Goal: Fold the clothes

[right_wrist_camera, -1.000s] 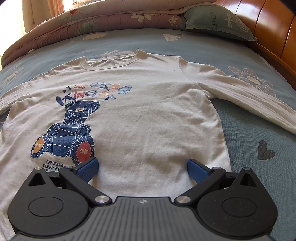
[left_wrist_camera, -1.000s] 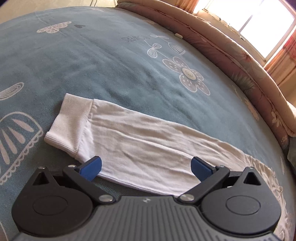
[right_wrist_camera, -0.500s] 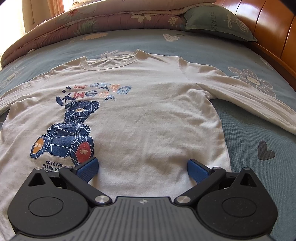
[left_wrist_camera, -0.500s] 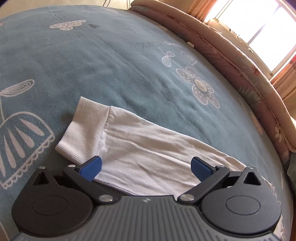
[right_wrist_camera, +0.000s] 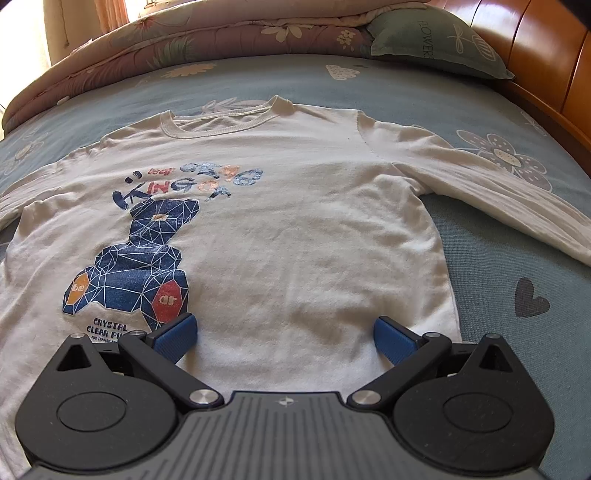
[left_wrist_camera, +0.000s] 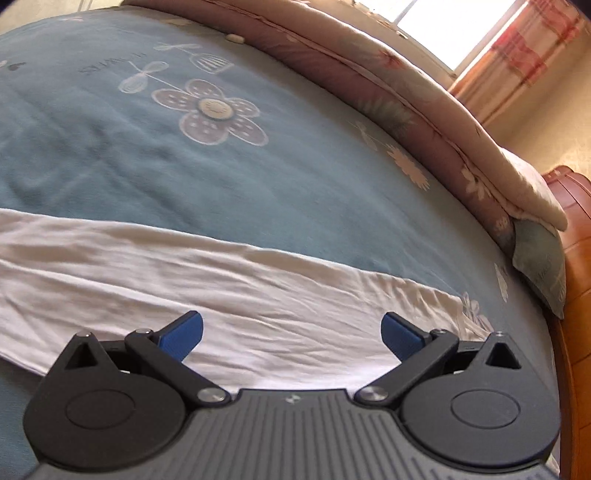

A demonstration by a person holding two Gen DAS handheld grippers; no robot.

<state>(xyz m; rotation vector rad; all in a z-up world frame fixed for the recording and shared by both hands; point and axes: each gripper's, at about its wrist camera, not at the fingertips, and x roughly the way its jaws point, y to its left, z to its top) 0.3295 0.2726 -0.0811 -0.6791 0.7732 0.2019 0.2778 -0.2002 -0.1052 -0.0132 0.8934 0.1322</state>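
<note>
A white long-sleeved shirt (right_wrist_camera: 295, 229) lies flat, front up, spread across a blue-grey bedsheet (right_wrist_camera: 498, 295) printed with flowers and hearts; its collar points toward the far side of the bed and its sleeves reach out to both sides. The left sleeve (left_wrist_camera: 207, 280) runs across the left wrist view. The left gripper (left_wrist_camera: 291, 332) hangs over that sleeve with its jaws spread wide, nothing between them; the right gripper (right_wrist_camera: 284, 332) hangs over the shirt's bottom hem, equally wide and empty. A pink floral quilt (right_wrist_camera: 207, 40) is rolled along the bed's far edge, a green pillow (right_wrist_camera: 436, 40) beside it against the wooden headboard (right_wrist_camera: 539, 55). A bright window (left_wrist_camera: 443, 33) with a pink curtain (left_wrist_camera: 524, 55) lies beyond the quilt. The shirt's print shows a blue geometric bear (right_wrist_camera: 140, 266) with "KING", "be", "ar" and "CRYSTAL CLEAR"; the pillow reads "FLOWERS".
</note>
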